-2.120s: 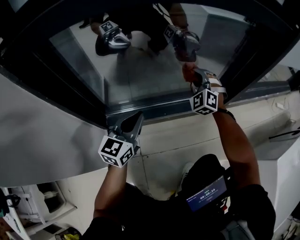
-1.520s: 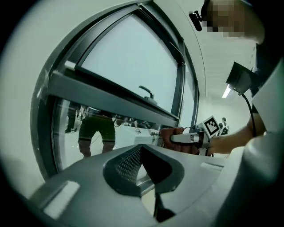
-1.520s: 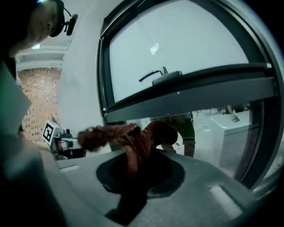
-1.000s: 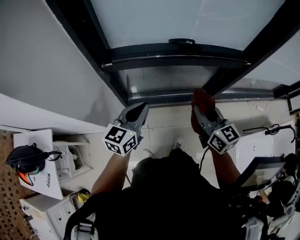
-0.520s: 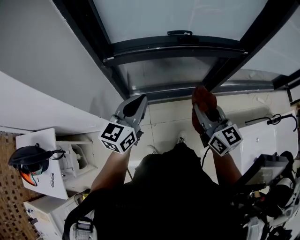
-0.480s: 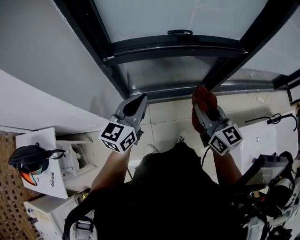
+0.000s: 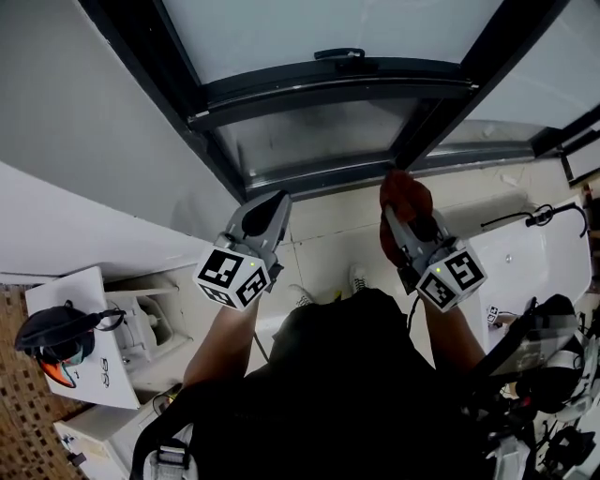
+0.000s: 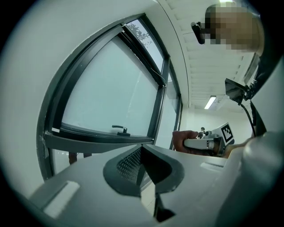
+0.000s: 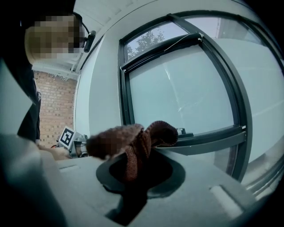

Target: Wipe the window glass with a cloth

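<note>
The window glass point(image 7: 319, 28) fills the top of the head view inside a dark frame point(image 7: 328, 80) with a small black handle point(image 7: 339, 54). My right gripper point(image 7: 401, 202) is shut on a reddish-brown cloth point(image 7: 405, 192), held a little short of the lower frame bar. The right gripper view shows the cloth point(image 9: 137, 148) bunched between the jaws with the glass point(image 9: 182, 97) beyond. My left gripper point(image 7: 265, 214) is shut with nothing in it, low and to the left of the right one. In the left gripper view the jaws meet, and the pane point(image 8: 106, 97) and handle point(image 8: 119, 129) lie ahead.
A grey wall point(image 7: 66, 159) runs left of the window. Below left stand a white cabinet point(image 7: 84, 309) with a dark helmet point(image 7: 52, 333) on it. A white basin with a black faucet point(image 7: 534, 217) lies at right. The person's dark torso point(image 7: 347, 394) fills the bottom.
The view has tipped from a reflective dark pane to the lower window frame. Both grippers came down and away from the glass, and have hardly moved in the last half second.
</note>
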